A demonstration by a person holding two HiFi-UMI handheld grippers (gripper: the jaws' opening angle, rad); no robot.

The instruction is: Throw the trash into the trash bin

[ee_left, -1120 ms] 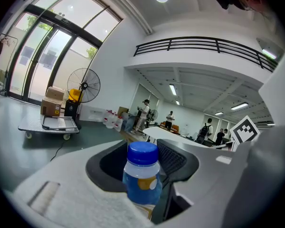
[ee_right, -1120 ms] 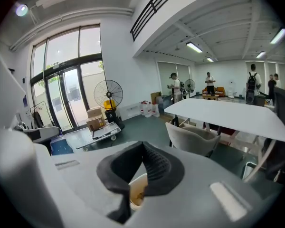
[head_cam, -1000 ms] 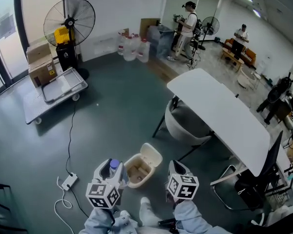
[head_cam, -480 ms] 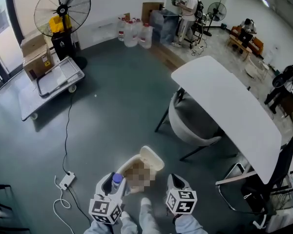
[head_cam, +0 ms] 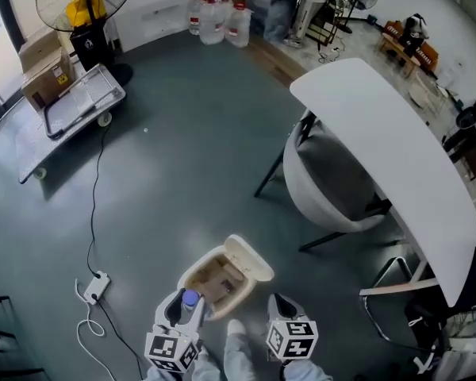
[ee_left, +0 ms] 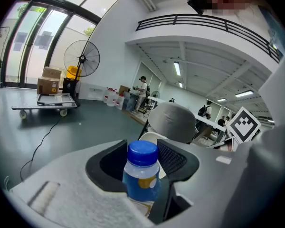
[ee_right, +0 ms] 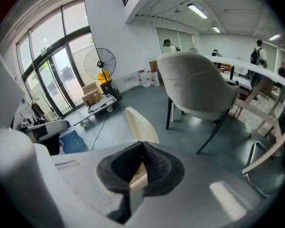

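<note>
A beige trash bin (head_cam: 220,279) stands on the floor with its lid (head_cam: 251,258) tipped open, just ahead of both grippers. My left gripper (head_cam: 186,302) is at the bin's near left rim, shut on a small bottle (head_cam: 191,297) with a blue cap. In the left gripper view the bottle (ee_left: 142,175) stands upright between the pads of that gripper (ee_left: 141,158). My right gripper (head_cam: 280,304) is right of the bin. In its own view that gripper (ee_right: 141,163) is shut on a thin flat tan scrap (ee_right: 137,177), and the lid (ee_right: 141,125) rises just beyond.
A grey shell chair (head_cam: 333,189) and a long white table (head_cam: 381,141) stand to the right. A power strip (head_cam: 95,286) with a cable lies on the floor at the left. A flat cart (head_cam: 71,105), boxes, a fan and water jugs (head_cam: 218,21) are far back.
Both grippers have sunk toward the floor, and the head view has dropped and tilted down with them. The bin looks closer and the bottle has stayed in the left jaws.
</note>
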